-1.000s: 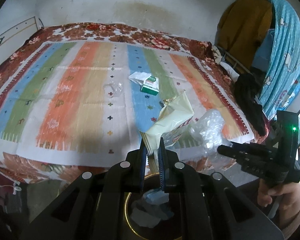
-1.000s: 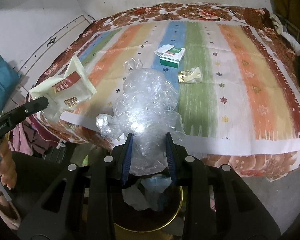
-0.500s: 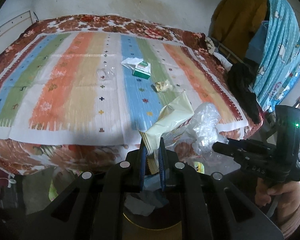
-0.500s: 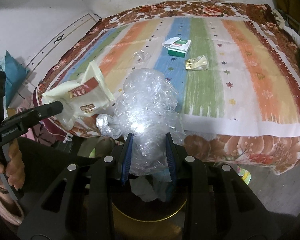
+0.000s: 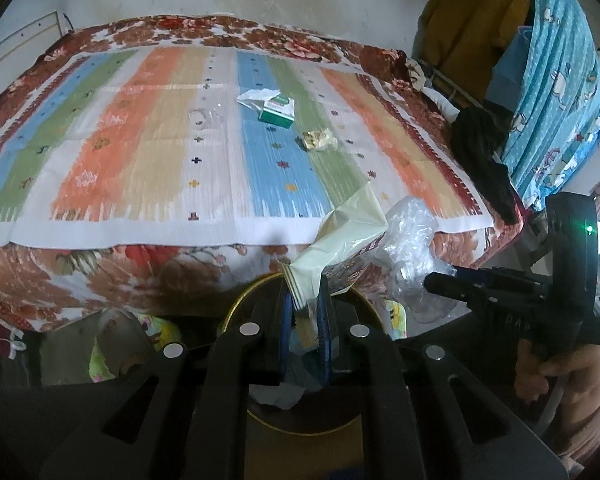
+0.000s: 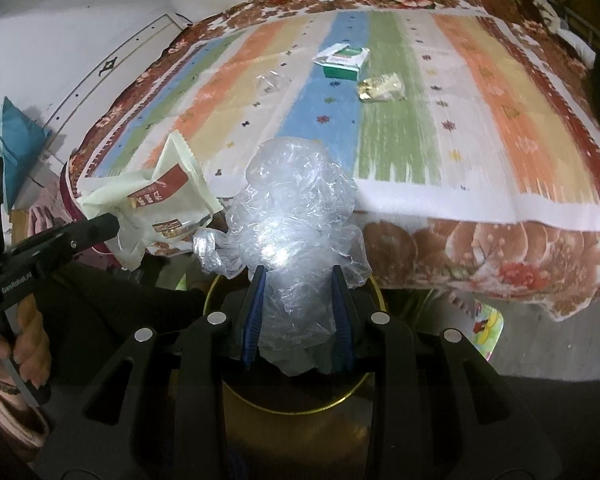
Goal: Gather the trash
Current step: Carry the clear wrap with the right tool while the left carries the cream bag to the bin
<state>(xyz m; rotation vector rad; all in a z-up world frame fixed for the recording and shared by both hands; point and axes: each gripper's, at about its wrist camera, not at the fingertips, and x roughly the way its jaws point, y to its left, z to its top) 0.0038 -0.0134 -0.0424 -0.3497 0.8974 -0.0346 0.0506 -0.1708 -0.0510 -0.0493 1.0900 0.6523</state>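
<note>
My gear hides most of the gold-rimmed bin [image 5: 236, 304] below. My left fingers [image 5: 305, 312] pinch a cream snack wrapper [image 5: 340, 236] — my right fingers [image 6: 298, 312] clamp crumpled clear plastic [image 6: 296, 216].

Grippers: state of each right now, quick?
Left gripper: shut on the cream snack wrapper with red print.
Right gripper: shut on the crumpled clear plastic bag.

Left gripper [image 6: 100, 229] body, right wrist view: white lettering "GenRobot.AI". Cream snack bag [image 6: 160, 204] clamped in it: red band with pale characters, too warped to read. Green-and-white box [image 6: 345, 62] on bed: label print illegible.
</note>
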